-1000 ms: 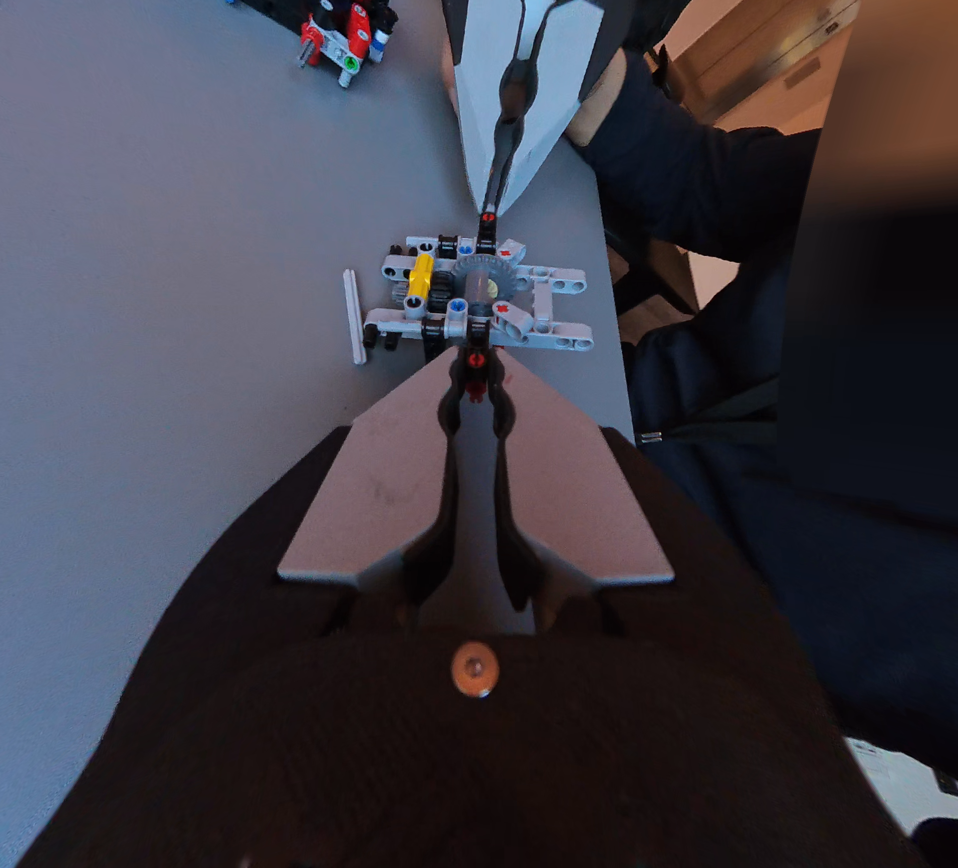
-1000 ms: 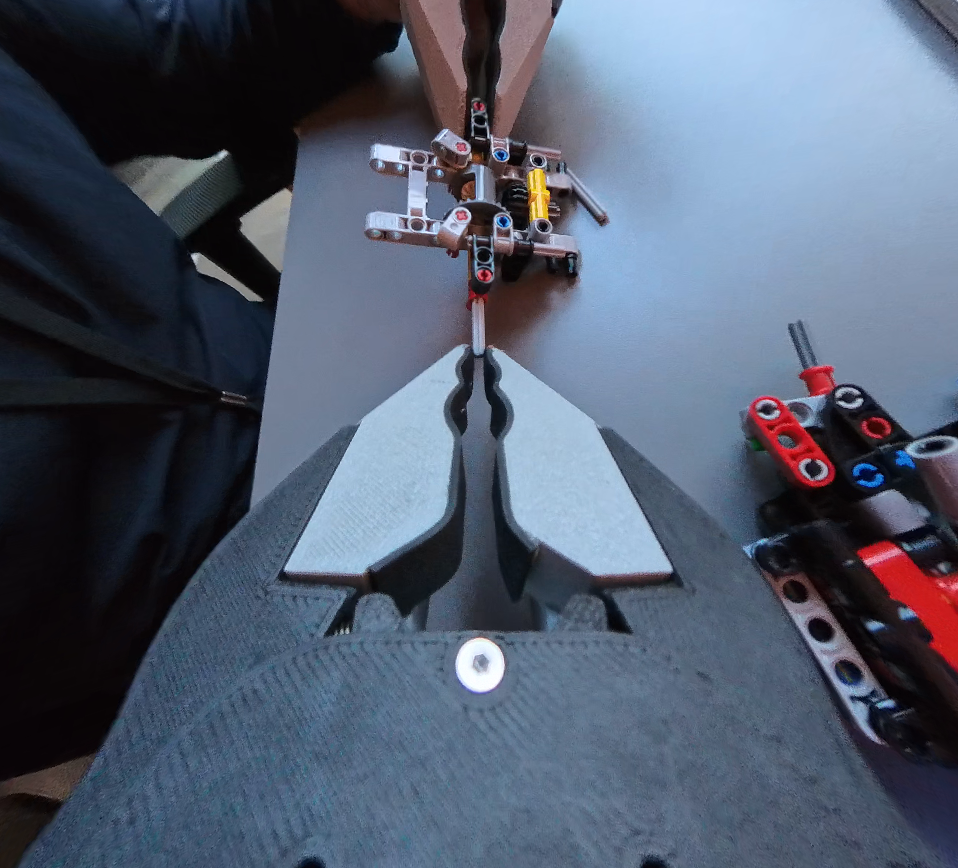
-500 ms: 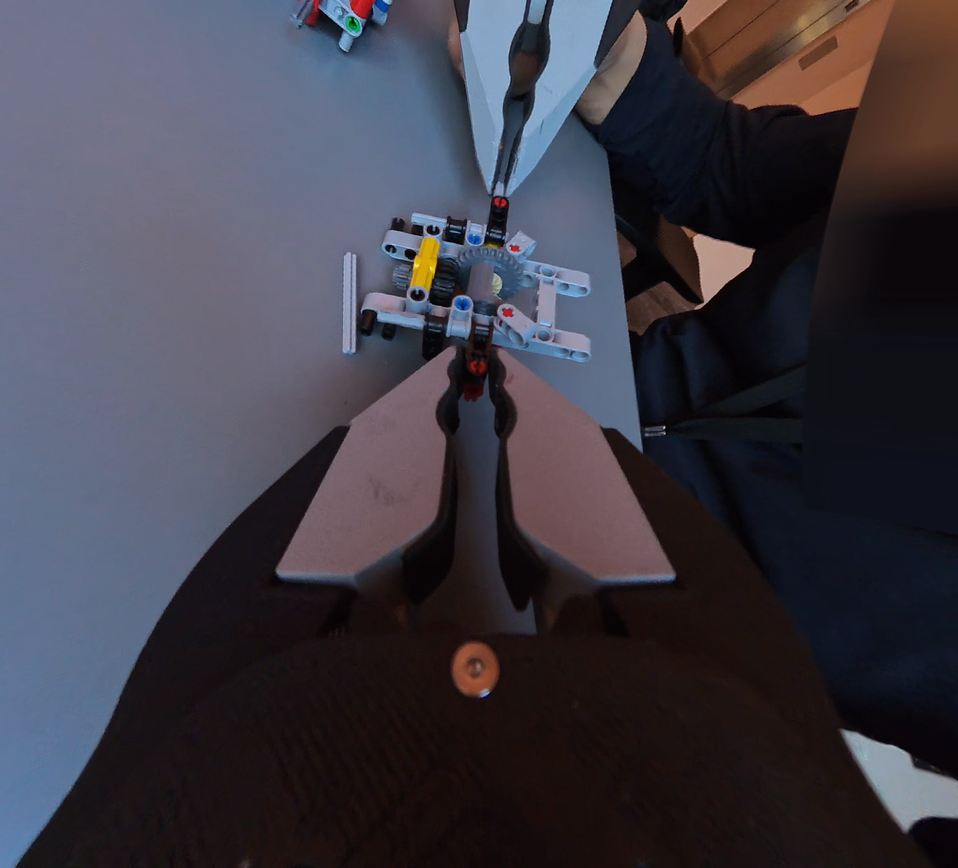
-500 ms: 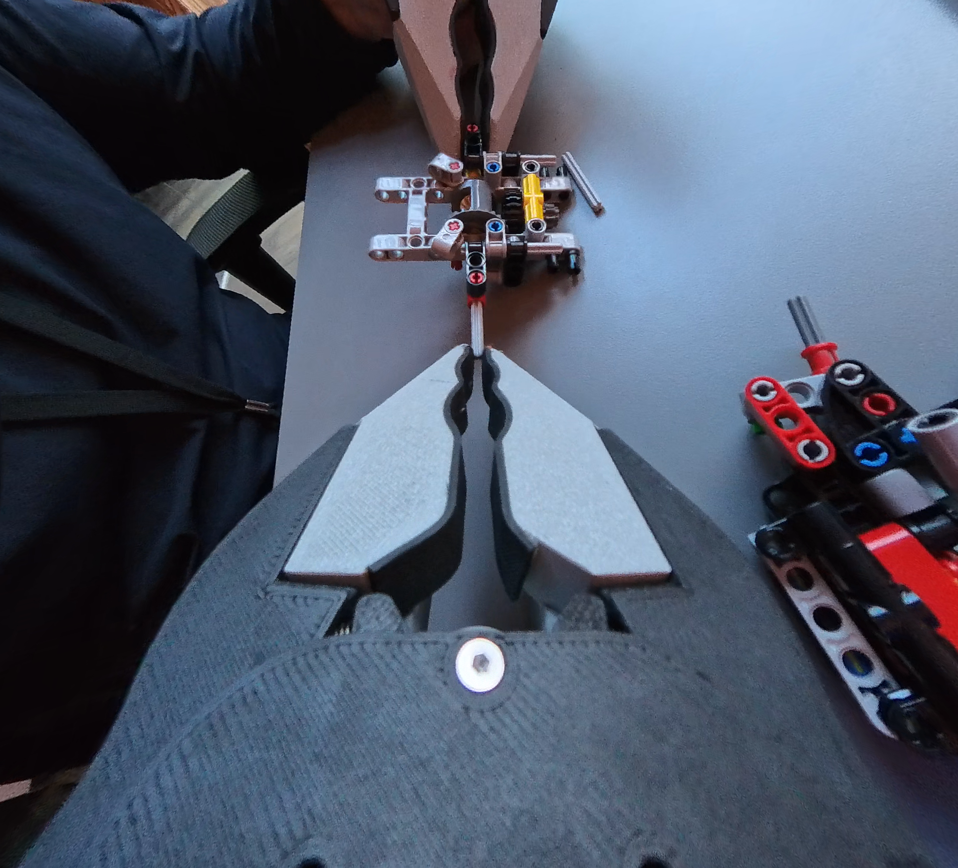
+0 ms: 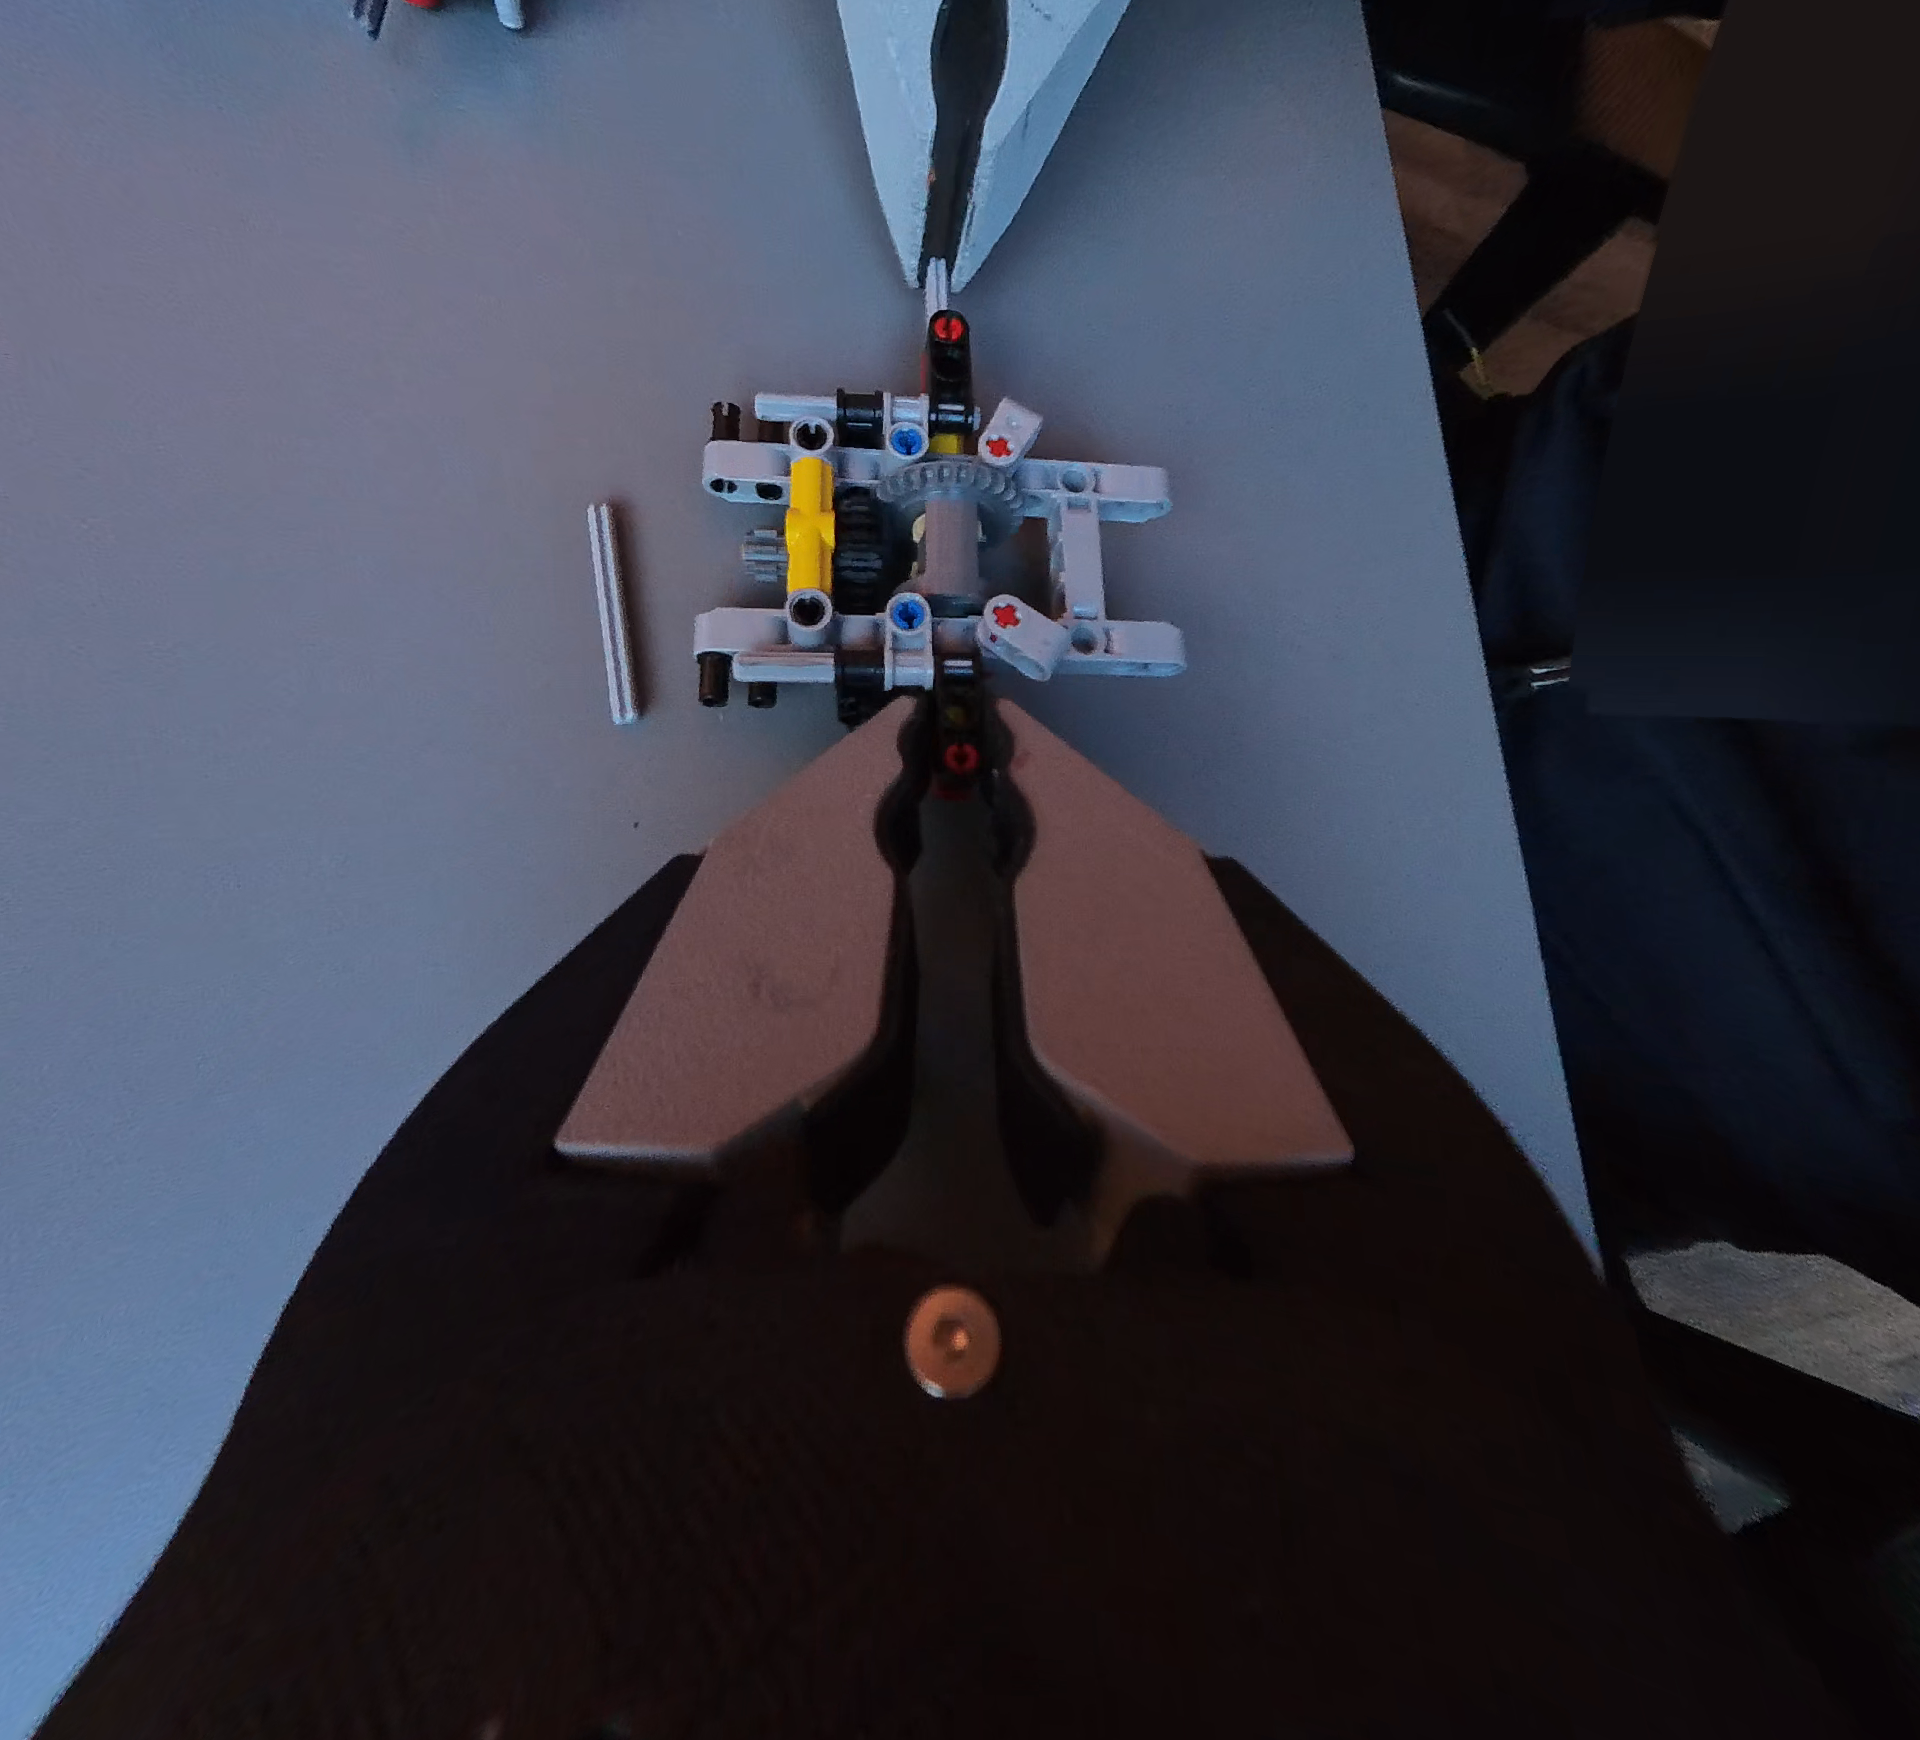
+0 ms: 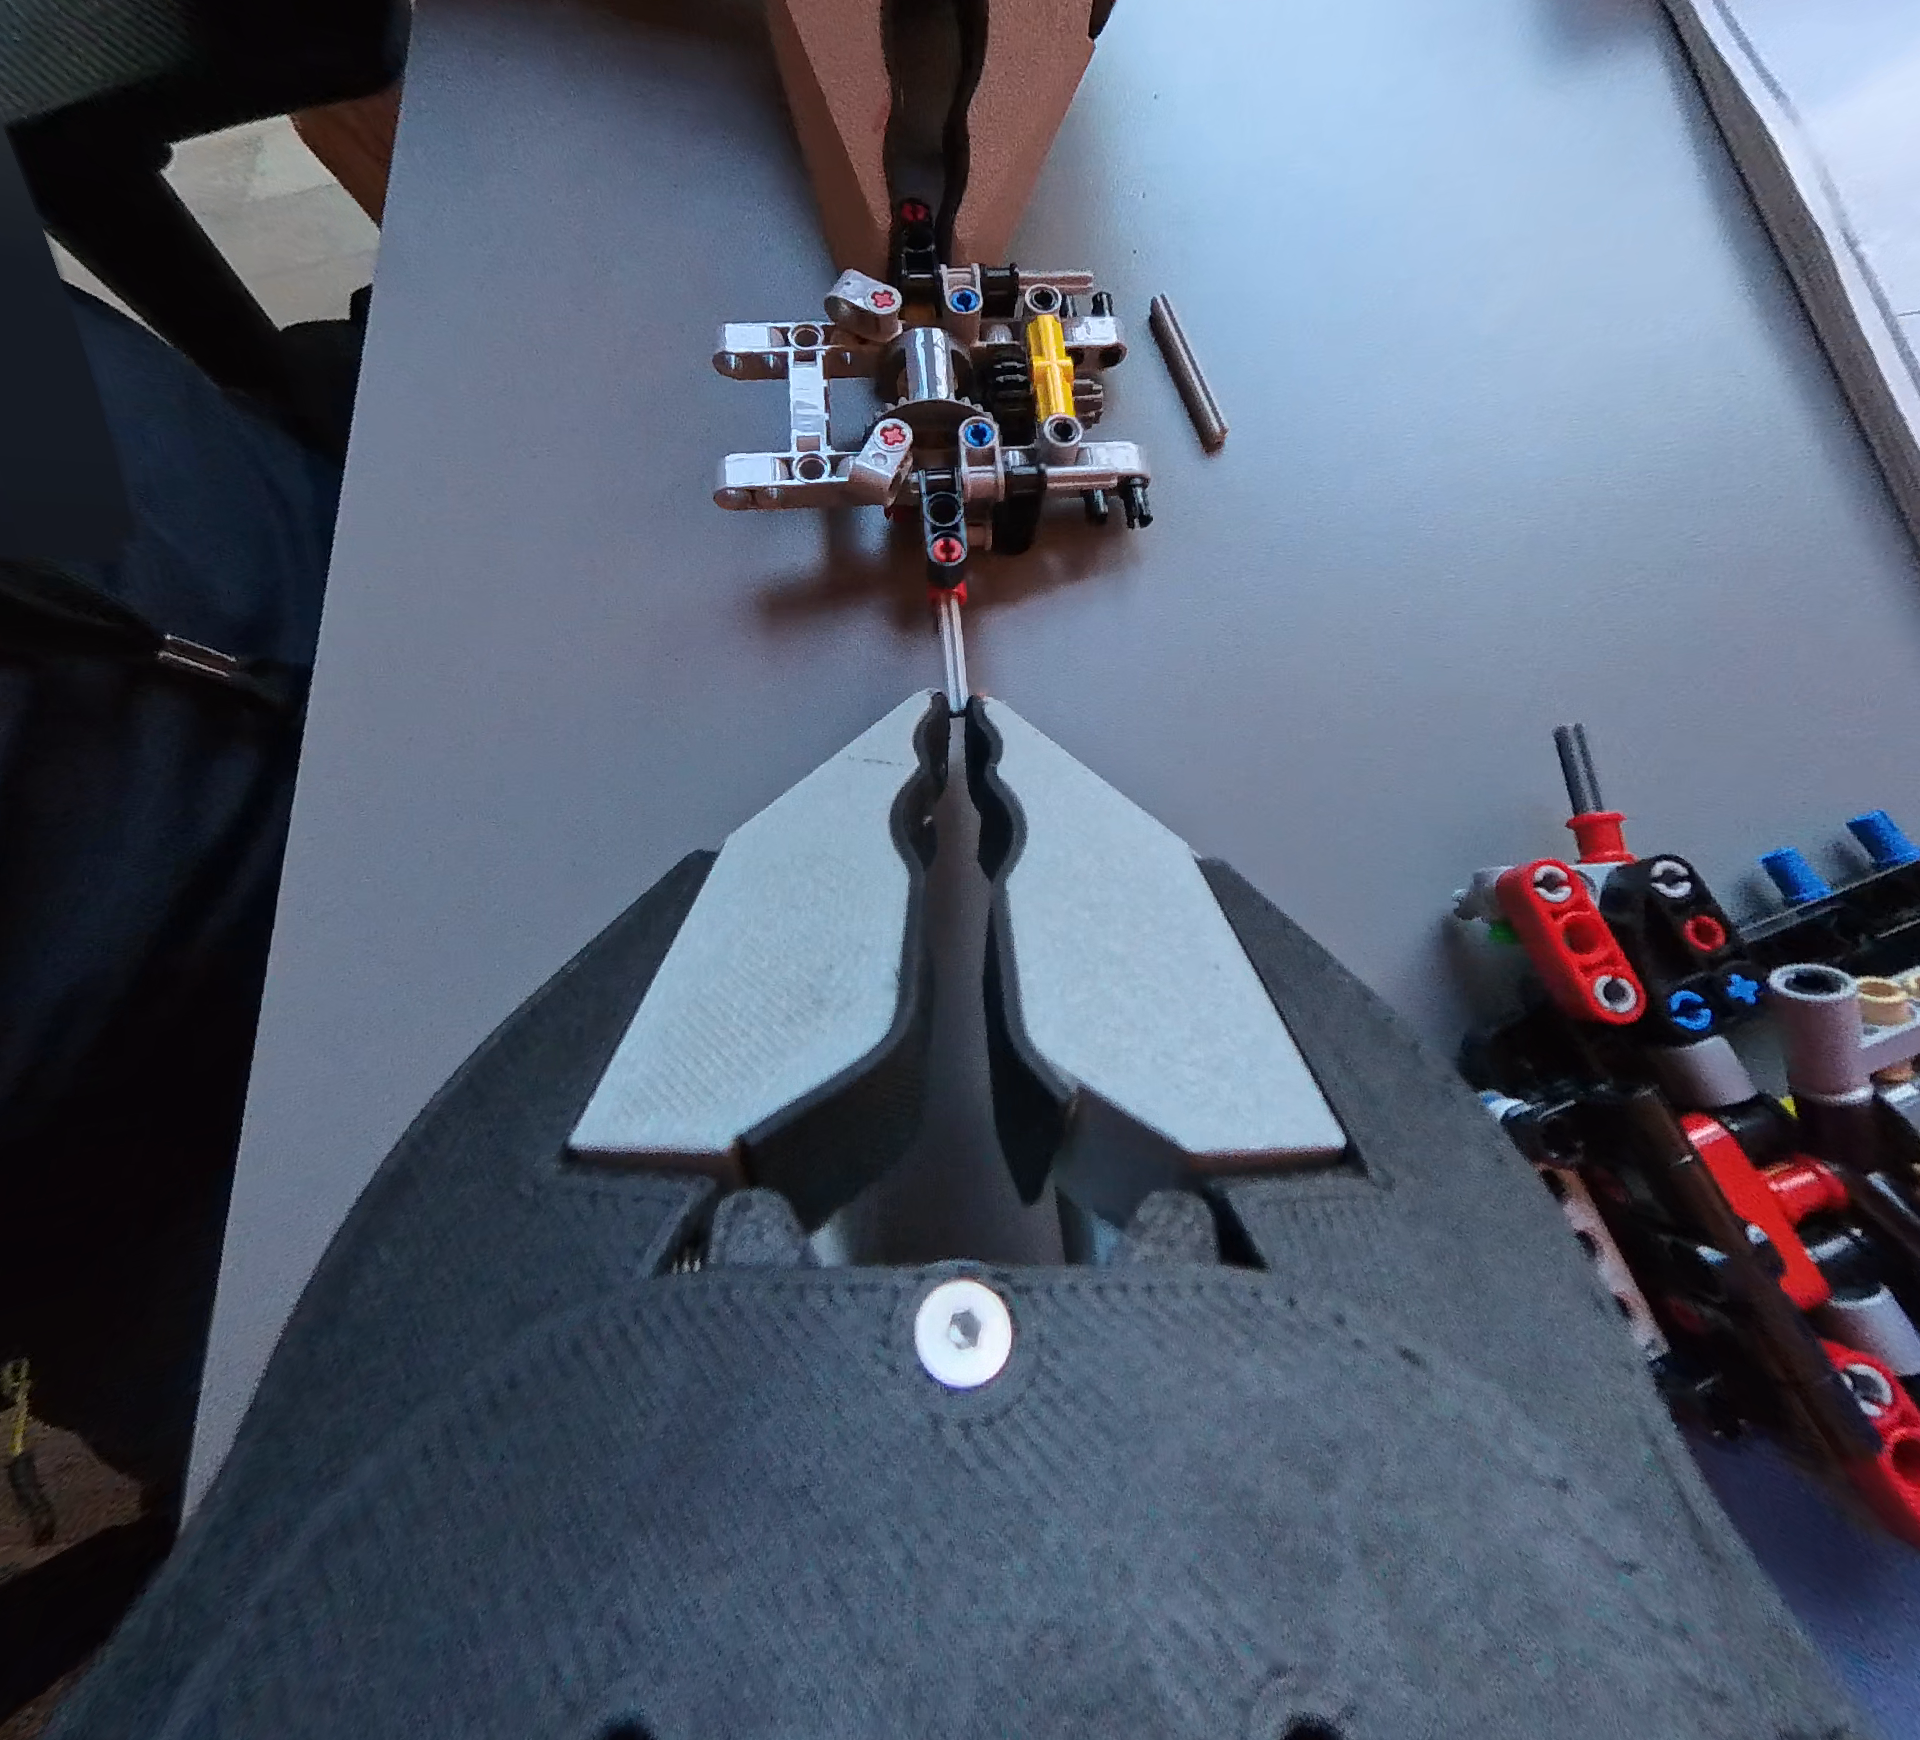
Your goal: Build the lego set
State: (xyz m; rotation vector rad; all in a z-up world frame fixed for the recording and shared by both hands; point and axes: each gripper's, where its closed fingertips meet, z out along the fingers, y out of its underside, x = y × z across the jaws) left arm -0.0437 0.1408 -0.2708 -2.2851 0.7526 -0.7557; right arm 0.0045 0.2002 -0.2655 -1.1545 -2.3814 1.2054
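A small grey beam assembly (image 5: pixel 1081 547) with gears and a yellow piece lies on the grey table (image 5: pixel 312 340); it also shows in the right wrist view (image 6: pixel 800 386). My left gripper (image 5: pixel 954 724) is shut on a black connector (image 5: pixel 956 750) with a red pin on the assembly's near side; the right wrist view shows it (image 6: pixel 920 251) from the far side. My right gripper (image 6: pixel 951 703) is shut on a thin light-grey axle (image 6: pixel 951 646). The axle's far end meets a red piece at the assembly's other black connector (image 6: pixel 943 516). The left wrist view shows the right gripper (image 5: pixel 938 272) too.
A loose grey axle (image 5: pixel 613 615) lies beside the assembly. A larger black, red and blue model (image 6: pixel 1714 1067) sits at the right of the right wrist view. A booklet (image 6: pixel 1818 28) lies far right. The table edge (image 5: pixel 1455 547) and a person's dark clothing (image 5: pixel 1714 859) are close. There is about 9 centimetres between the tips of the two grippers.
In the left wrist view the right gripper has drawn back from the assembly with the axle in it. The assembly has turned slightly and lies squarer. Both grasps have stayed the same.
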